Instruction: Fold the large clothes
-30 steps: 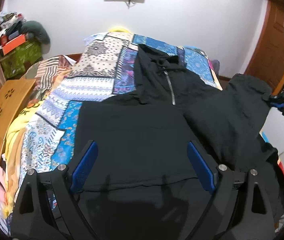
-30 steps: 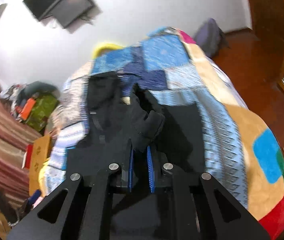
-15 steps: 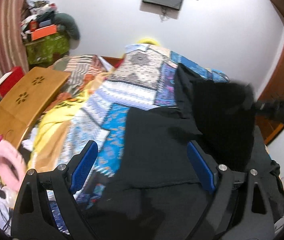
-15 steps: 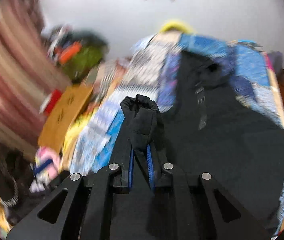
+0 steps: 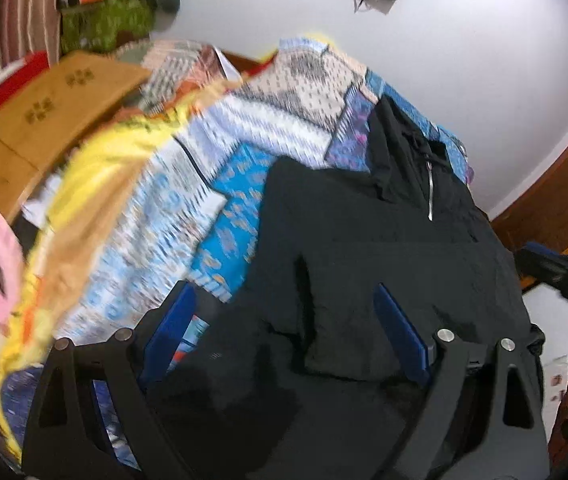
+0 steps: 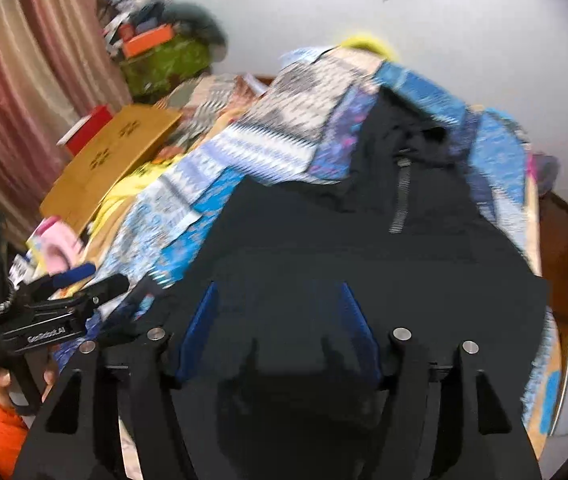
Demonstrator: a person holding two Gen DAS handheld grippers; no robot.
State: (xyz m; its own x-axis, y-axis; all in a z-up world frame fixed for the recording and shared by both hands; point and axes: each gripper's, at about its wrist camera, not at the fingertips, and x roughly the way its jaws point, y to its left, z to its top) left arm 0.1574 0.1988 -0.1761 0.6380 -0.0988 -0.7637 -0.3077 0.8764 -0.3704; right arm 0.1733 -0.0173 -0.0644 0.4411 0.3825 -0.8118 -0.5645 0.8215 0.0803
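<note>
Now that the sleeve lies across the front of the black hoodie, our right gripper has just been opening its jaws, and nothing sits between them in the right wrist view. We think the sleeve was let go there so it stays flat on the chest, not hanging off the side.

Our left gripper is wide open too, w/ nothing in it. It hangs over the bottom part of the hoodie, a bit to the left edge. The folded sleeve shows as a dark strip between its blue pads, but the pads don't touch it.

The hoodie lies face up on the bed, on a patchwork blanket w/ blue, white and yellow squares. Its zip points up to the hood at the far end. The bottom hem is close to us, under both grippers.

We can see the left gripper from the right wrist view too, low at the left, beside the hoodie's left edge. That is prob where the other sleeve or side needs folding in next, so the left one looks ready for that. The pic is blurry, so we can't tell where that other sleeve lies.

A wooden board sits left of the bed, well apart from the hoodie.
</note>
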